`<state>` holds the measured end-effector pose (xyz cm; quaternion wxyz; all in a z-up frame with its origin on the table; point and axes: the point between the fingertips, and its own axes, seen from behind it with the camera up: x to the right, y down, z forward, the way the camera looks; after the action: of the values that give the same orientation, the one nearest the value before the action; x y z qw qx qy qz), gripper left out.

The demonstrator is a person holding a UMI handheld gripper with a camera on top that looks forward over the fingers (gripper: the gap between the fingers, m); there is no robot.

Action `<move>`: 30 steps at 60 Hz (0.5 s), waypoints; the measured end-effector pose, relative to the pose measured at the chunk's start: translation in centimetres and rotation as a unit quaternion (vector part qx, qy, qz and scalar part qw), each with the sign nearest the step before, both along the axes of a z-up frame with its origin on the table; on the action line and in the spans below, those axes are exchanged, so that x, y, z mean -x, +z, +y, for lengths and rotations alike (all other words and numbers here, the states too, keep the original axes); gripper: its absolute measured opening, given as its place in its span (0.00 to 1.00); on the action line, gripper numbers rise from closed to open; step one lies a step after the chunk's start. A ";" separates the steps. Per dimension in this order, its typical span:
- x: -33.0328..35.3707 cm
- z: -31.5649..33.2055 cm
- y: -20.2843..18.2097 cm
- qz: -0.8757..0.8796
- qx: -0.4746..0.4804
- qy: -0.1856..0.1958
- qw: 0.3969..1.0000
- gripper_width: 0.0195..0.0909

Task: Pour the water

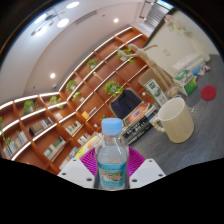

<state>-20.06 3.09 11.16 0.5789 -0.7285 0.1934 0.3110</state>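
Note:
A clear plastic water bottle (112, 155) with a blue cap and a light blue label stands between my fingers, whose magenta pads (88, 158) press on its two sides. My gripper (112, 172) is shut on the bottle and holds it upright, though the whole view is tilted. Beyond the bottle and to its right a cream mug (174, 121) with a handle stands on the grey table (205, 135). The bottle's cap is on. The bottle's lower part is hidden below the fingers.
A red round thing (209, 92) lies on the table beyond the mug. Wooden bookshelves (70, 105) with books and plants fill the far wall. A dark chair (127, 105) stands behind the table.

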 end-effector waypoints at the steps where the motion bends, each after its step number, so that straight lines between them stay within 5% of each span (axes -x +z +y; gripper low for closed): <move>1: -0.5 0.4 0.2 0.024 -0.001 -0.005 1.000 0.20; 14: -4.7 3.7 3.3 0.286 -0.008 -0.045 0.957 0.21; 30: -9.0 5.2 5.9 0.556 -0.031 -0.076 0.827 0.21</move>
<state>-11.10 8.28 17.03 0.4178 -0.3972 0.5275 0.6240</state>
